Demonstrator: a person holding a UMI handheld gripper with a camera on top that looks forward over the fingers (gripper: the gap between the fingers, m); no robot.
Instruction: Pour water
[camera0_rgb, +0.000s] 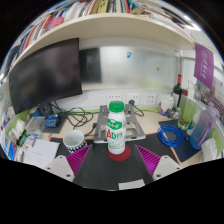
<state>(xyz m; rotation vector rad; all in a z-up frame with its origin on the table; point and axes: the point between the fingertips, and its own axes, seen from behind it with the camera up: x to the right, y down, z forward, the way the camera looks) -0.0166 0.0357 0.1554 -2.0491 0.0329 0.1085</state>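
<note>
bottle (117, 130) | white label, green lettering "AD" and red mark | rest unreadable

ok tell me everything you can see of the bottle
The bottle stands upright on the dark desk, just ahead of the gripper and centred between its open fingers, with a gap at each side. It has a green cap, a white body that looks plastic and a label with green and red print. Its contents cannot be seen. Nothing but the desk touches it.

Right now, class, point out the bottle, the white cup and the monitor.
bottle (117, 132): gripper view, on its label.
white cup (74, 140): gripper view, on its side wall.
monitor (45, 72): gripper view, on its dark screen.
</note>
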